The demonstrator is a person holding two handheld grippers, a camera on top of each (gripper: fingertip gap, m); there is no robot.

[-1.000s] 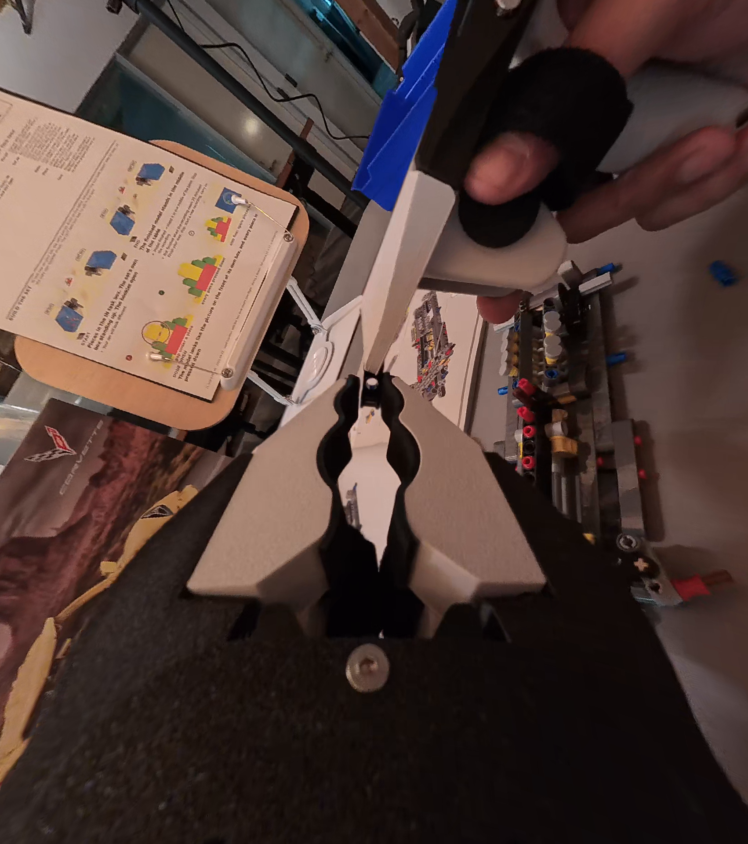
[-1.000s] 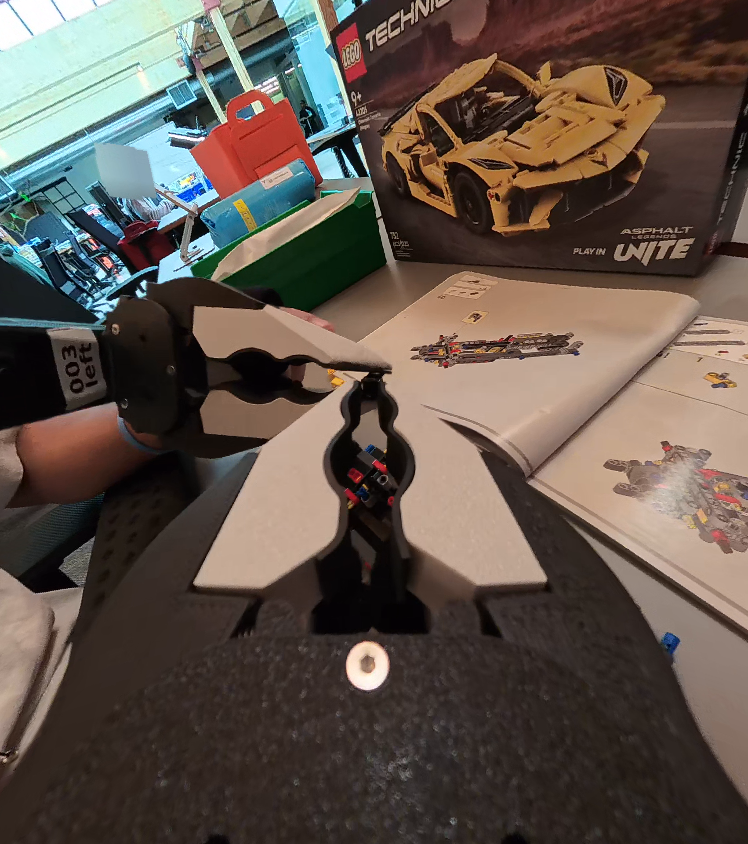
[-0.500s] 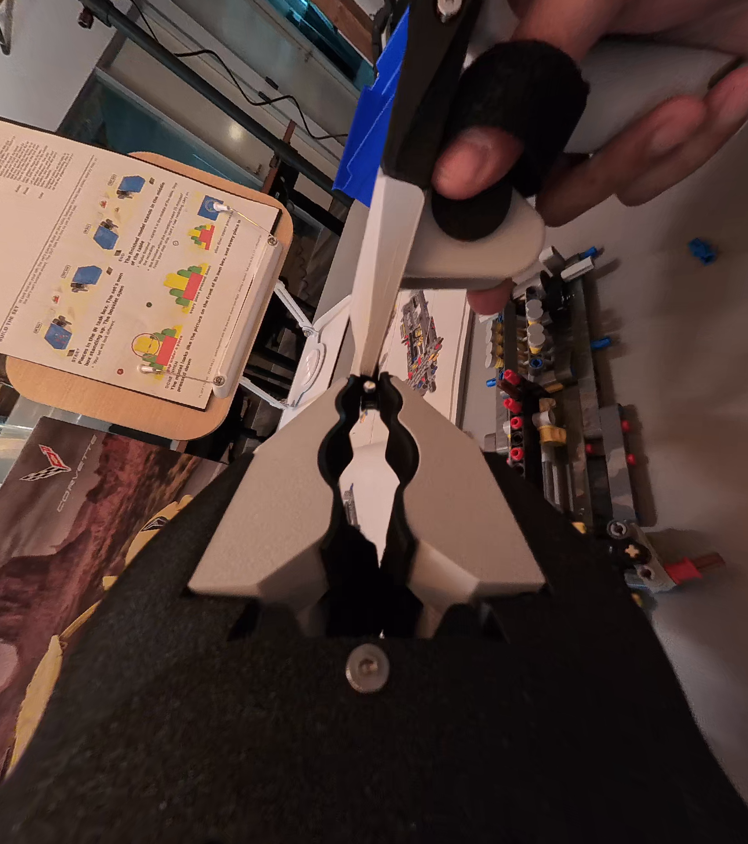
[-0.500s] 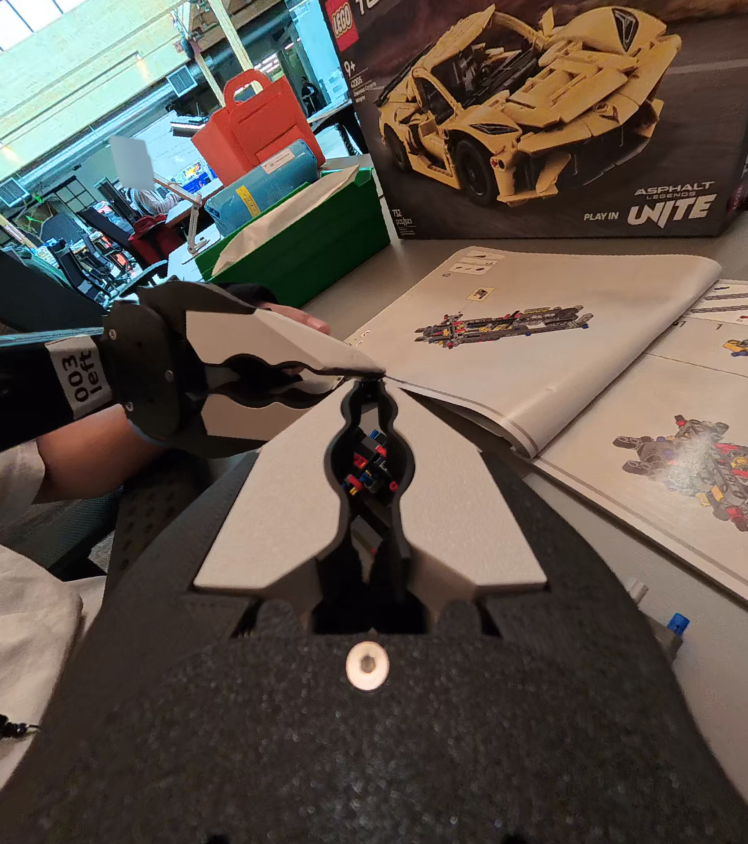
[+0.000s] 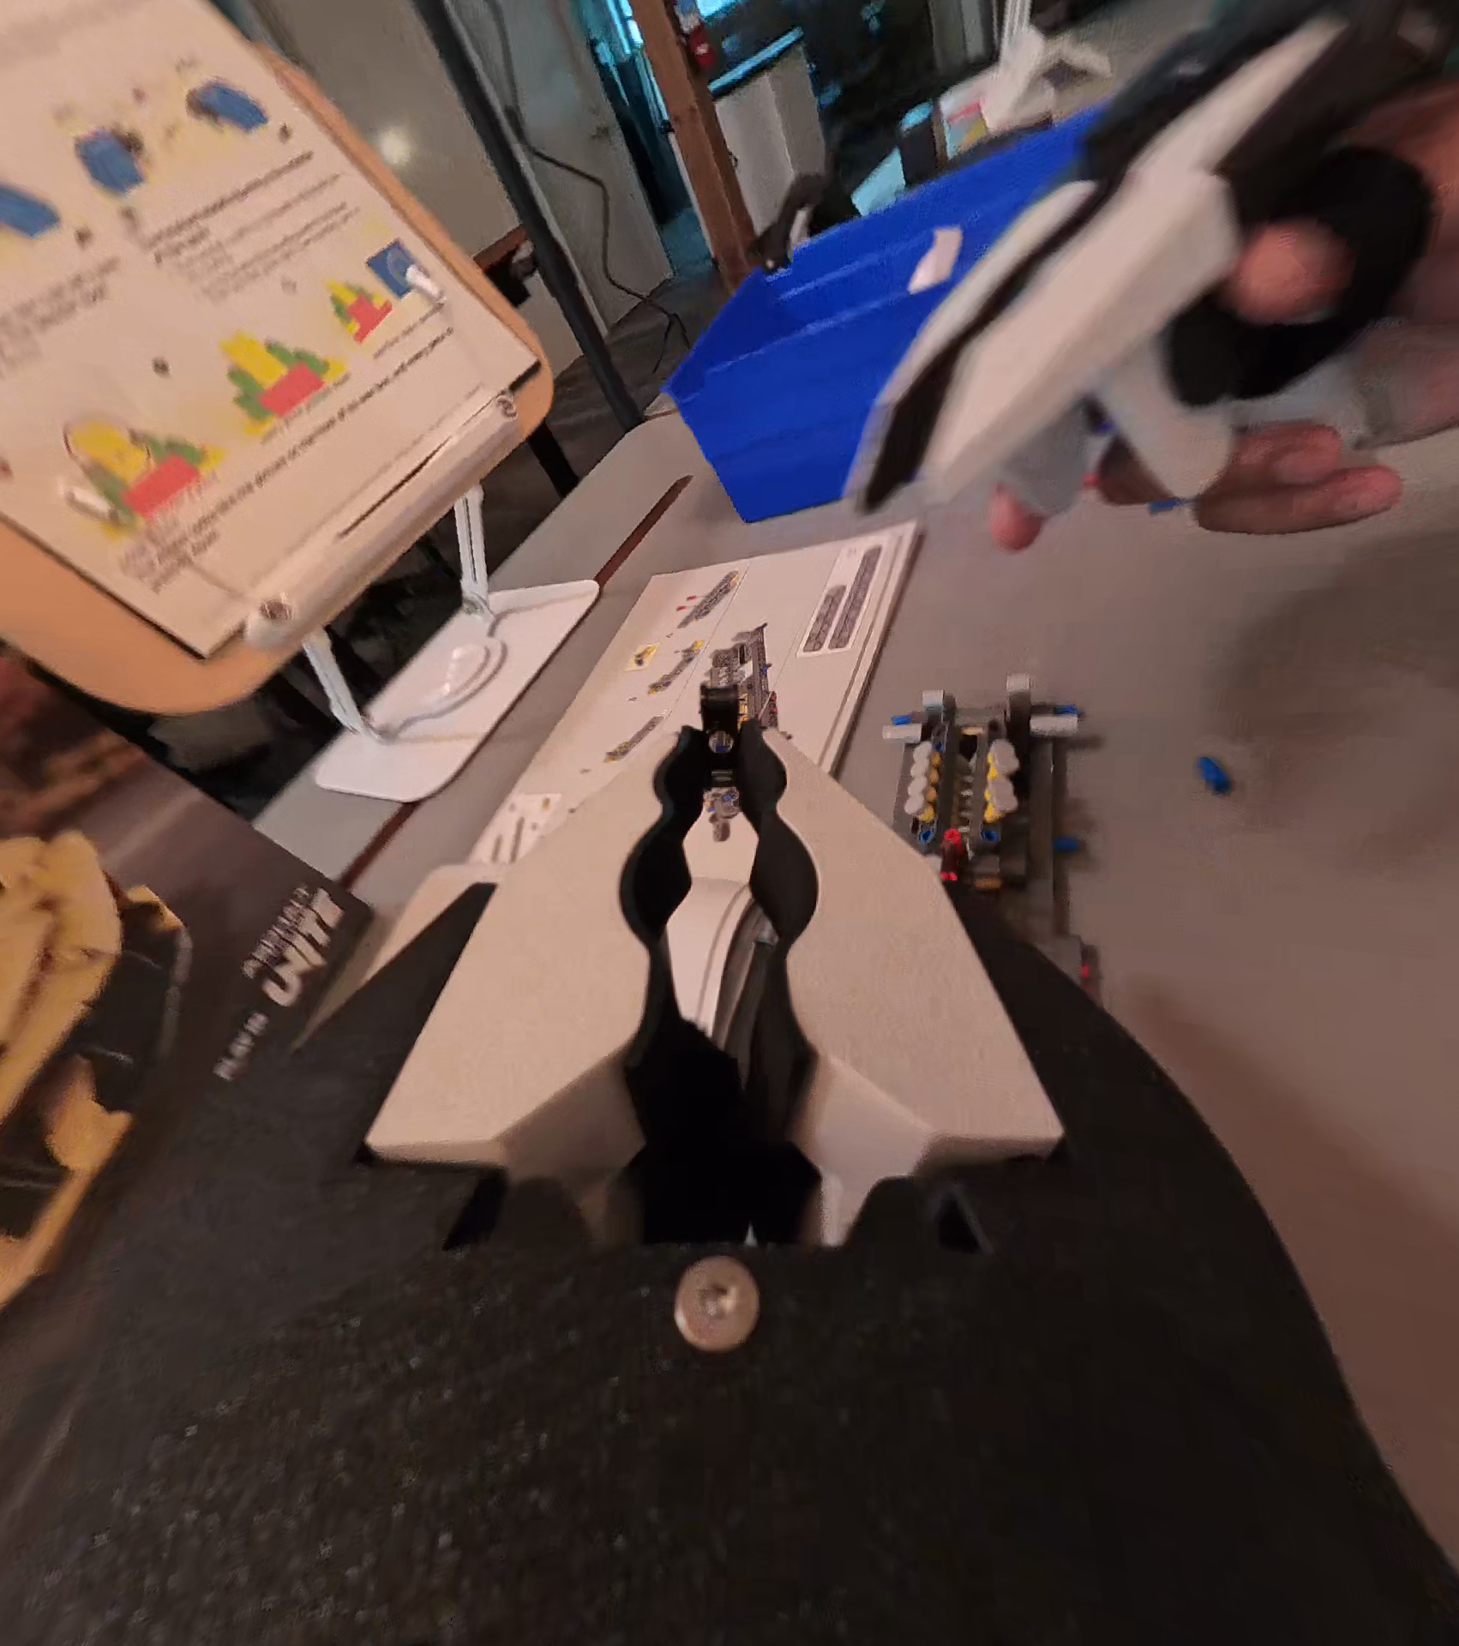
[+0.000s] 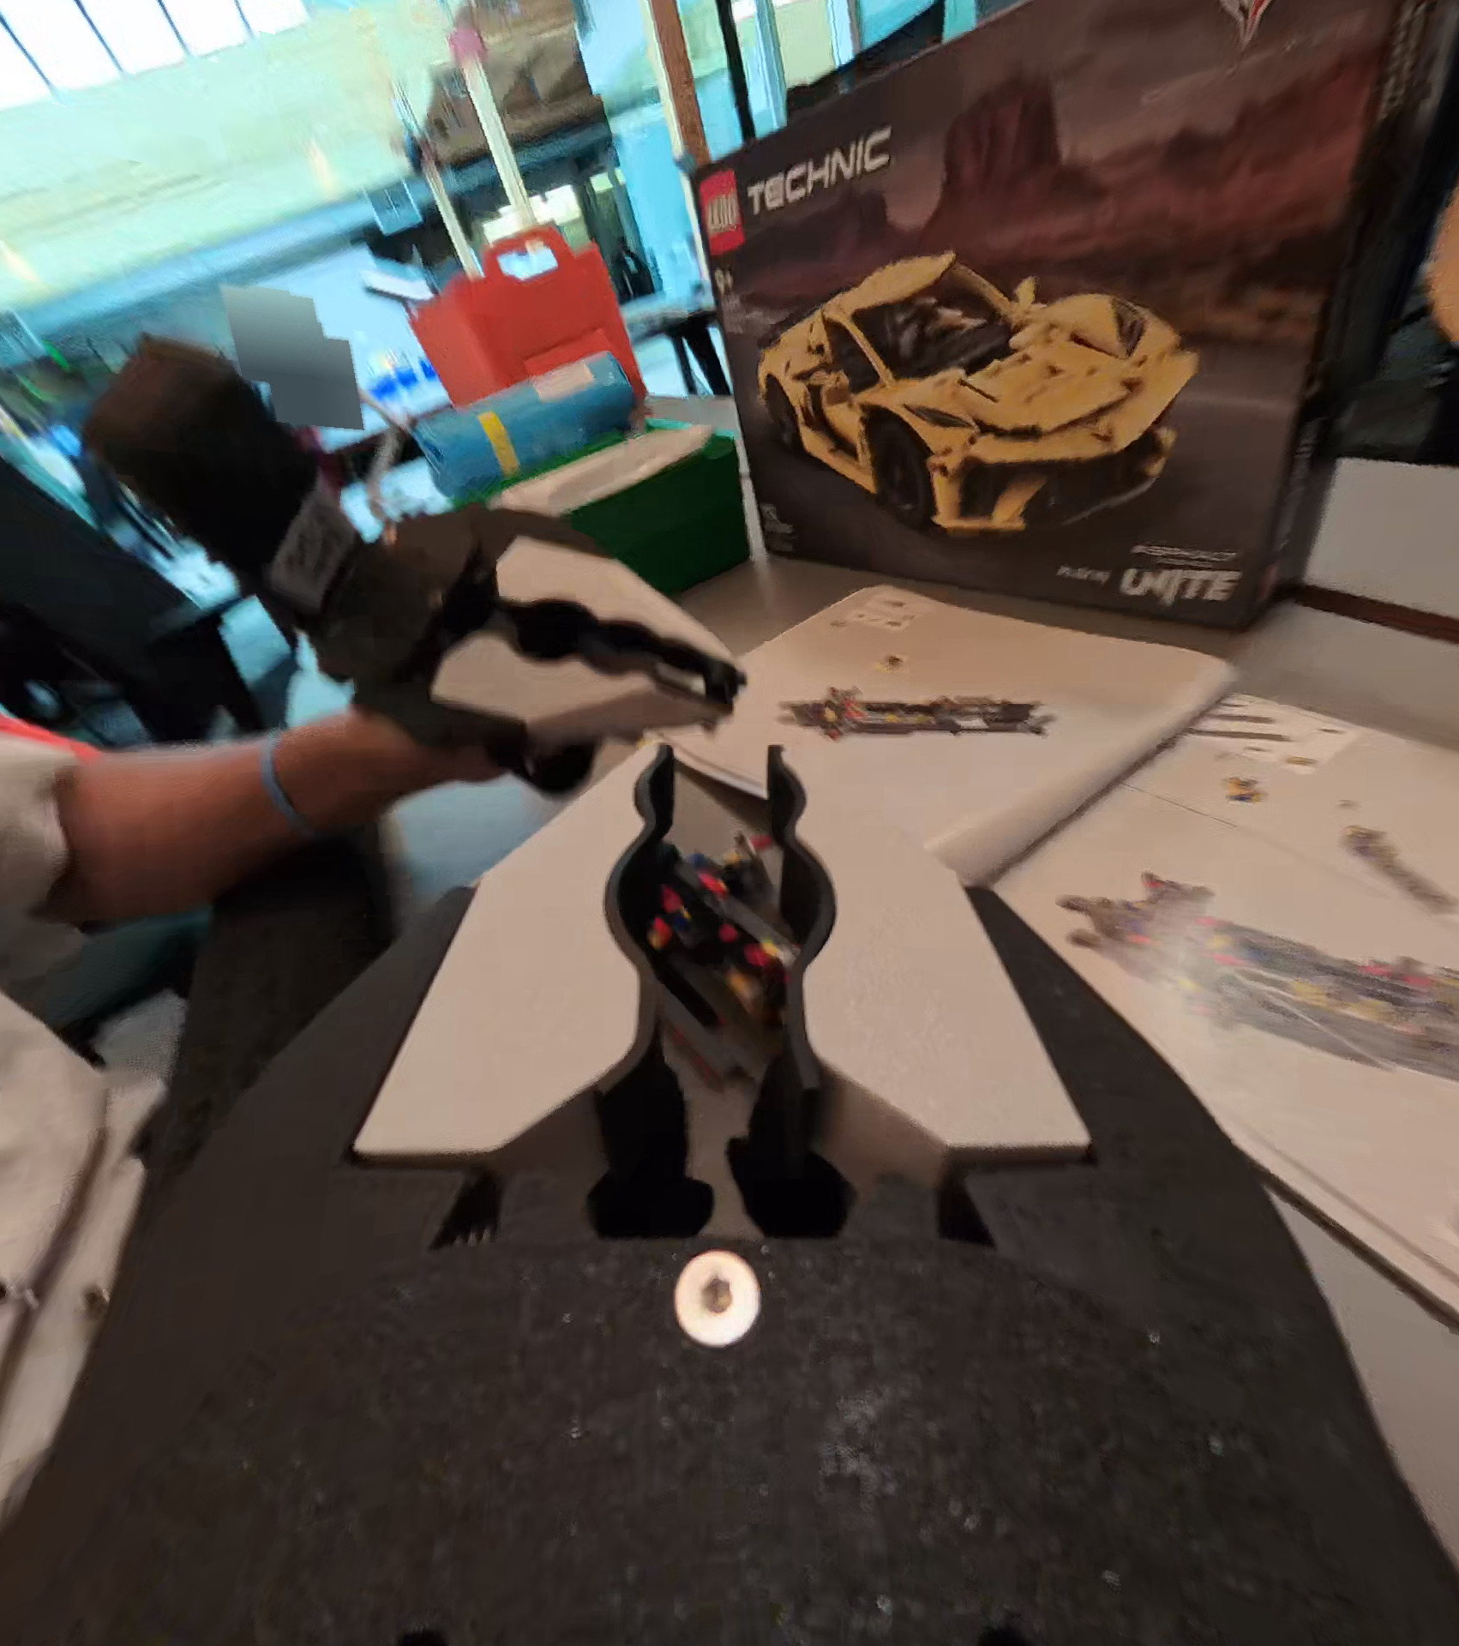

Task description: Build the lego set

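My left gripper [image 5: 721, 744] is clamped on a small black lego piece [image 5: 719, 712] at its tips; right gripper [image 6: 717, 775] has its jaws parted w/ nothing between them. The chassis assembly [image 5: 984, 793] lies on the tabletop [image 5: 1242, 891] next to the open manual [image 5: 762, 641], just right of my left tips, long axis running away from me. The right gripper hangs directly over it, so it's nearer. Chassis is grey w/ white-yellow cylinders, red and blue pins
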